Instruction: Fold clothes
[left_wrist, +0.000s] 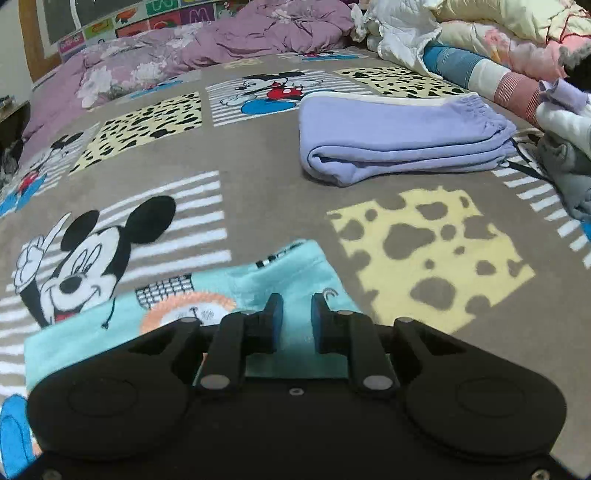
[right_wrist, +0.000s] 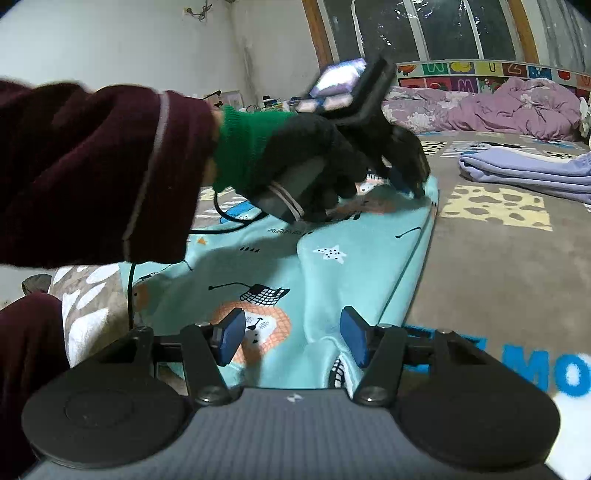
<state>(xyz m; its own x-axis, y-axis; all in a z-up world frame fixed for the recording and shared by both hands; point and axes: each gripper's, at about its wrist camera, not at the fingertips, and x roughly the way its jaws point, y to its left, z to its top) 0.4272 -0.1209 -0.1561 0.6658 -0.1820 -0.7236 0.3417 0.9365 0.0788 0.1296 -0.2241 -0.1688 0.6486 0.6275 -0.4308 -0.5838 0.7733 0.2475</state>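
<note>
A teal printed garment lies flat on the Mickey Mouse blanket, folded lengthwise with a soft ridge down its middle. My right gripper is open over its near end; the ridge runs between the blue pads without being pinched. At the far end a gloved hand holds my left gripper, tips down on the cloth's corner. In the left wrist view the left gripper shows a narrow gap above the teal garment, with nothing clamped. A folded lavender garment lies farther back.
A crumpled purple duvet fills the back of the bed. Piled bedding and clothes line the right side. A dark red sleeve crosses the left of the right wrist view. Bare blanket separates the two garments.
</note>
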